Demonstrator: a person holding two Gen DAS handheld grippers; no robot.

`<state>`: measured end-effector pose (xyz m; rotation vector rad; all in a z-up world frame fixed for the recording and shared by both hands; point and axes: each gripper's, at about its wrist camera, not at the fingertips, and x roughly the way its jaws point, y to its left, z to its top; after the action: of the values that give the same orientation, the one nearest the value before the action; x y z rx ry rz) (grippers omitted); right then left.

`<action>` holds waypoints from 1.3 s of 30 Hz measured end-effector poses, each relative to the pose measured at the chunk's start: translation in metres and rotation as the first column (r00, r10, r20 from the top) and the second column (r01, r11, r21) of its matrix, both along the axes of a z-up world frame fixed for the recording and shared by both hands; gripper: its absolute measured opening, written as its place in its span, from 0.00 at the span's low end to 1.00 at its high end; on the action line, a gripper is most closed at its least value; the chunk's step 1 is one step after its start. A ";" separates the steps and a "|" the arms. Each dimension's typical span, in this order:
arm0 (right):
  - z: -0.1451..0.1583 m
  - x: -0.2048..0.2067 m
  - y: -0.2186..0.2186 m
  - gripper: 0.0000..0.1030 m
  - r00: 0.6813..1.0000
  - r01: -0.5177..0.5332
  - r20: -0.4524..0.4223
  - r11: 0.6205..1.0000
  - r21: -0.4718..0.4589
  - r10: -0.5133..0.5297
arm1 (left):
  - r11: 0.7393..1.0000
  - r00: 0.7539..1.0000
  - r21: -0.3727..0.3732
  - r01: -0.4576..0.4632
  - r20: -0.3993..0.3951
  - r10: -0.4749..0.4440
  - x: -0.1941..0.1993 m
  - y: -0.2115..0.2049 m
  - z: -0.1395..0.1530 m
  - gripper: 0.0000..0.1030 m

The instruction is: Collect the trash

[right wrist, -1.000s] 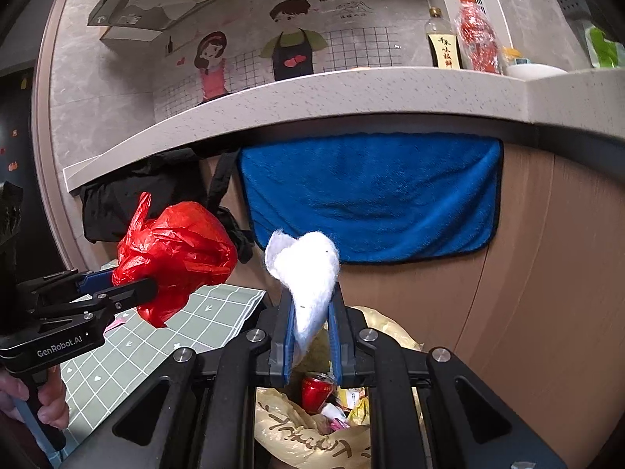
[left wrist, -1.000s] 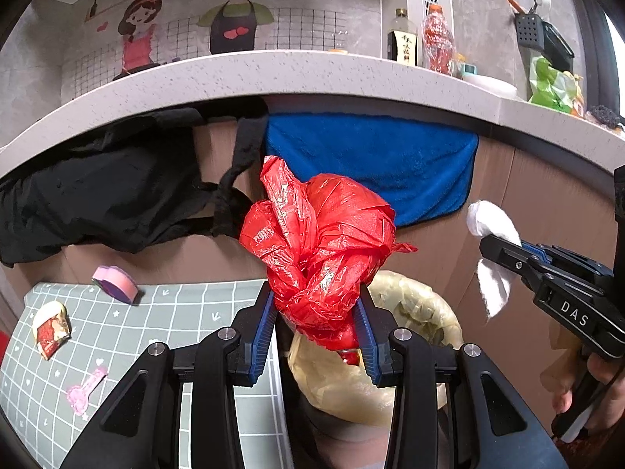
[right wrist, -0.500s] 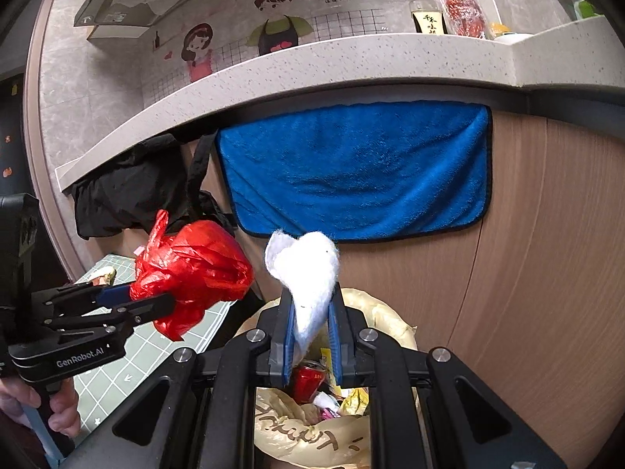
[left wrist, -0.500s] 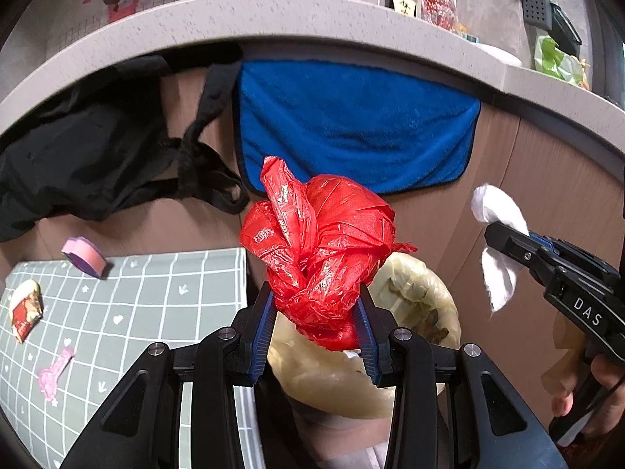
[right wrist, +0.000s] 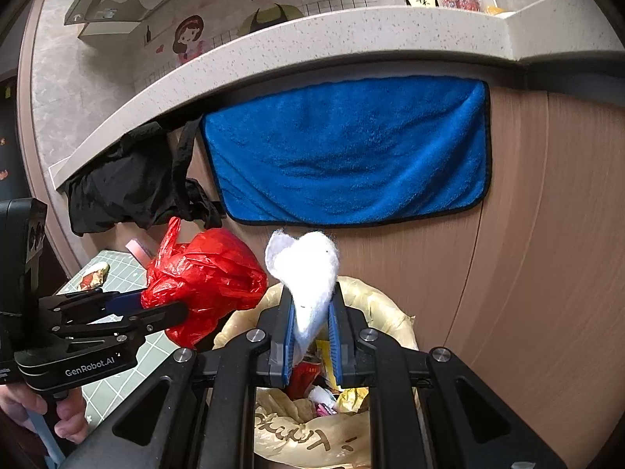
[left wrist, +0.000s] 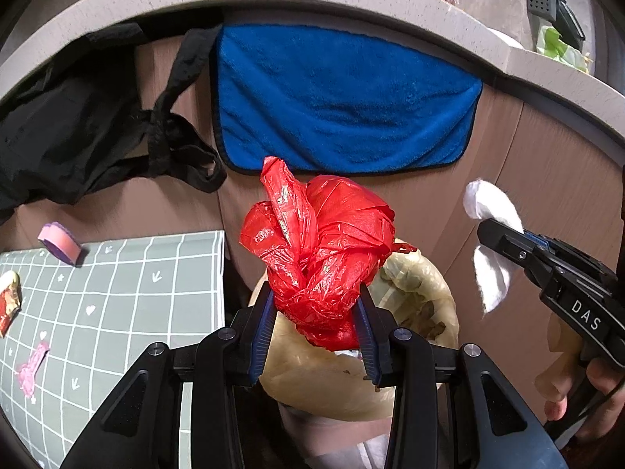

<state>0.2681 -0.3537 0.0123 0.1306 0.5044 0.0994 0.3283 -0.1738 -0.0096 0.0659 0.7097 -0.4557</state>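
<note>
both grippers have tipped further down toward the lined bin point(right wrist: 375, 305) over the past second, so the speckled countertop point(right wrist: 351, 35) now rides higher in each view and more of the bin's opening shows. beneath that counter, a blue towel point(left wrist: 343, 105) hangs flat against the wood-tone cabinet front point(right wrist: 547, 234), with a black garment point(left wrist: 66, 125) draped to its left. a grey grid-patterned mat point(left wrist: 117, 293) lies left of the bin, carrying a roll of purple tape point(left wrist: 58, 242), a small red-and-cream wrapper point(left wrist: 8, 301) and a pink scrap point(left wrist: 33, 363). the bin's yellowish liner is folded over its rim, with cans and wrappers visible inside. the left gripper point(left wrist: 316, 324) is clamped on a crumpled red plastic bag point(left wrist: 324, 250), held over the bin's near-left rim. the right gripper point(right wrist: 310, 328) pinches a white tissue wad point(right wrist: 306, 273) between its blue pads, directly above the bin's mouth. bag and tissue sit close together but apart.
</note>
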 end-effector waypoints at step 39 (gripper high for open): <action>0.001 0.020 0.052 0.40 0.997 -0.078 -0.013 0.995 0.059 0.079 | 0.976 0.977 -0.056 -0.209 0.020 0.210 0.012 0.129 0.017 0.54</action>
<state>0.2882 -0.3012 0.0134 0.1692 0.5225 0.1901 0.3401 -0.0446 0.0074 -0.0530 0.6702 -0.2707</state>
